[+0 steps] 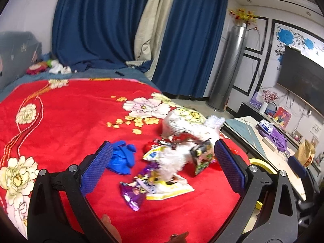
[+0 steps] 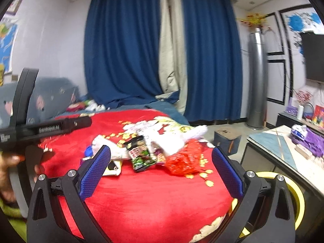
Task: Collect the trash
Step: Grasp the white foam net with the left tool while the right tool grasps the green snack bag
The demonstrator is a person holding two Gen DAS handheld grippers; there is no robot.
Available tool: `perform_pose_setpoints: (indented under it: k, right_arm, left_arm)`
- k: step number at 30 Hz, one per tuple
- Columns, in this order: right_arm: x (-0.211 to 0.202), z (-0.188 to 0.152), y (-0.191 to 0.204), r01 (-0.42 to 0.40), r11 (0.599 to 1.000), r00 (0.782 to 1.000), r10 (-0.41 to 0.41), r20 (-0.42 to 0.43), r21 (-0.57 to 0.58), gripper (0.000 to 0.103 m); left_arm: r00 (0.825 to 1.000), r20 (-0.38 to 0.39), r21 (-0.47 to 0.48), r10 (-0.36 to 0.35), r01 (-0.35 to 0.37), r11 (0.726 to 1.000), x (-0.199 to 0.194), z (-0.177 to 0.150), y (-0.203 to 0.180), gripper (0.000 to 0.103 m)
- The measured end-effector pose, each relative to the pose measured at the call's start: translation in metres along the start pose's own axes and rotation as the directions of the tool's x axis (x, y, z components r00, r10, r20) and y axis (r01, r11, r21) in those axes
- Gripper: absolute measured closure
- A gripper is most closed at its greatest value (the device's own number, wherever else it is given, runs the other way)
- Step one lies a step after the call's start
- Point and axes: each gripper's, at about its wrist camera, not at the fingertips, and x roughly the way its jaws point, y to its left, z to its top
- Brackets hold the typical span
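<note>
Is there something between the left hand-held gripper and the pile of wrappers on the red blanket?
Nothing visible blocks it. The left hand-held gripper is open and empty, and the pile of wrappers lies right ahead on the red blanket. A blue glove lies beside the left finger, at the pile's edge, not in the way.

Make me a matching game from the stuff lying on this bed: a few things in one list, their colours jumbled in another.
Things:
1. glove
2. net bag
3. foil wrapper
4. snack pack

Colours:
A. red
B. purple
C. black and green
D. blue

Pairs: 1-D, 2-A, 3-B, 4-C
</note>
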Motion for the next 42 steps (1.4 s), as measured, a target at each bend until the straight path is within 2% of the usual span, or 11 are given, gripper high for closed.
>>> perform_pose_setpoints:
  k: [4, 9, 13, 19, 21, 25, 26, 30, 32, 37, 42]
  right_arm:
    - [0.024, 0.003, 0.009, -0.045, 0.998, 0.998, 0.043, -0.048, -0.032, 0.006]
    - [0.058, 0.002, 0.010, -0.076, 0.996, 0.991, 0.070, -0.112, -0.047, 0.006]
    - [0.086, 0.000, 0.013, -0.106, 0.991, 0.981, 0.090, -0.173, -0.082, 0.006]
    - [0.120, -0.004, 0.020, -0.143, 0.983, 0.970, 0.116, -0.215, -0.116, 0.008]
    - [0.134, -0.005, 0.020, -0.163, 0.981, 0.960, 0.133, -0.246, -0.105, 0.017]
    - [0.149, -0.008, 0.020, -0.180, 0.980, 0.950, 0.149, -0.274, -0.090, 0.025]
    - [0.151, -0.009, 0.020, -0.184, 0.979, 0.948, 0.153, -0.279, -0.087, 0.030]
    - [0.157, -0.012, 0.017, -0.208, 0.976, 0.938, 0.180, -0.298, -0.065, 0.050]
    - [0.158, -0.014, 0.015, -0.232, 0.972, 0.930, 0.208, -0.304, -0.044, 0.061]
    - [0.151, -0.016, 0.015, -0.258, 0.966, 0.929, 0.240, -0.282, -0.026, 0.069]
    - [0.142, -0.013, 0.010, -0.264, 0.964, 0.933, 0.260, -0.250, 0.019, 0.074]
  left_arm:
    - [0.999, -0.047, -0.022, -0.012, 0.011, 1.000, 0.010, 0.003, 0.017, 0.011]
    - [0.994, -0.071, -0.052, -0.081, 0.077, 0.996, 0.018, 0.003, 0.033, 0.011]
    - [0.987, -0.124, -0.058, -0.103, 0.096, 0.994, 0.029, 0.003, 0.041, 0.011]
    - [0.969, -0.186, -0.047, -0.164, 0.157, 0.986, 0.039, 0.002, 0.040, 0.026]
    - [0.959, -0.205, -0.043, -0.196, 0.191, 0.981, 0.043, 0.001, 0.035, 0.030]
    - [0.937, -0.251, -0.027, -0.241, 0.243, 0.970, 0.052, -0.001, 0.025, 0.034]
    - [0.934, -0.262, -0.021, -0.242, 0.245, 0.969, 0.054, -0.002, 0.022, 0.034]
    - [0.918, -0.310, -0.022, -0.246, 0.252, 0.967, 0.066, -0.006, 0.018, 0.044]
    - [0.911, -0.330, -0.023, -0.248, 0.255, 0.967, 0.071, -0.008, 0.017, 0.054]
    - [0.902, -0.345, -0.020, -0.261, 0.271, 0.962, 0.075, -0.012, 0.014, 0.087]
    - [0.904, -0.324, 0.009, -0.279, 0.298, 0.955, 0.067, -0.010, 0.008, 0.091]
